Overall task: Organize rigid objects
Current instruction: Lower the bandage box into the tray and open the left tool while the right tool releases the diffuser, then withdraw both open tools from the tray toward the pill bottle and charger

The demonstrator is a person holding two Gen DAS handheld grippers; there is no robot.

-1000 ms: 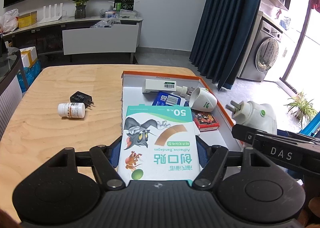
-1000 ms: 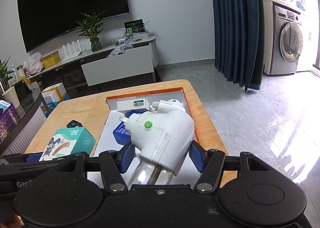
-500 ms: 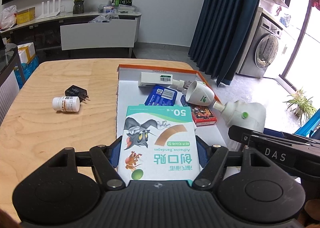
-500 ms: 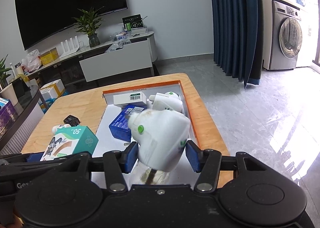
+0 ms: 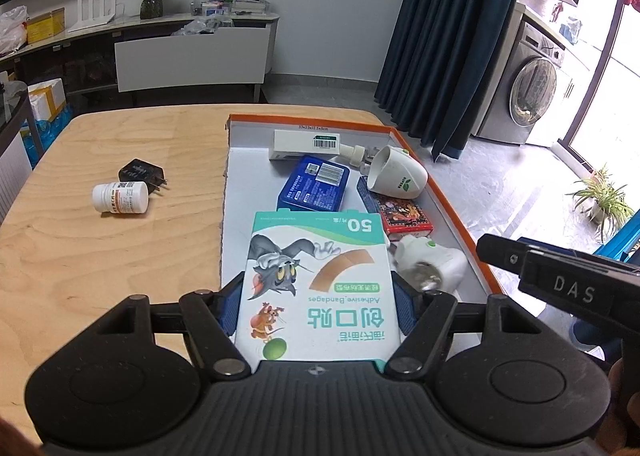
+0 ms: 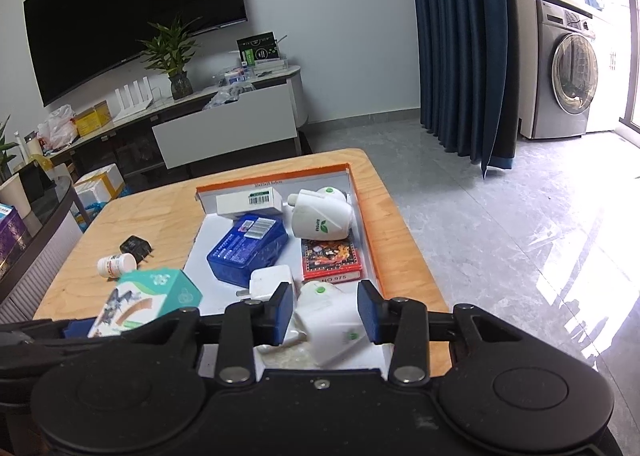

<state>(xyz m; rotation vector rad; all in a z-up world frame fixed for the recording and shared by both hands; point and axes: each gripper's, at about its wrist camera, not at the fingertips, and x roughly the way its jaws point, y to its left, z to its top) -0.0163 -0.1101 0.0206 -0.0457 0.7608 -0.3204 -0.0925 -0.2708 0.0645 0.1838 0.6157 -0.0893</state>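
Observation:
My left gripper [image 5: 316, 296] is shut on a teal and white adhesive bandage box [image 5: 320, 280], holding it over the near end of the orange-rimmed white tray [image 5: 452, 212]. My right gripper [image 6: 322, 308] hovers over the tray's near right corner. Its jaws are closing, and its blue pads stand apart. A white plug-in device with a green button [image 6: 328, 320] shows in the gap but lies loose on the tray floor, touched by neither pad. The left wrist view shows that device [image 5: 434, 262] resting beside the bandage box. A white pill bottle [image 5: 120, 197] and a black charger [image 5: 140, 175] lie on the wooden table left of the tray.
The tray also holds a long white box [image 5: 306, 142], a blue box [image 5: 314, 186], a second white plug-in device [image 5: 396, 176], a red card pack [image 5: 404, 216] and a white charger cube [image 6: 270, 282]. The table's right edge runs close beside the tray.
The right gripper let go of the white plug-in device, which dropped from between its pads onto the tray floor. Its pads have come closer together. The left gripper kept still with the bandage box.

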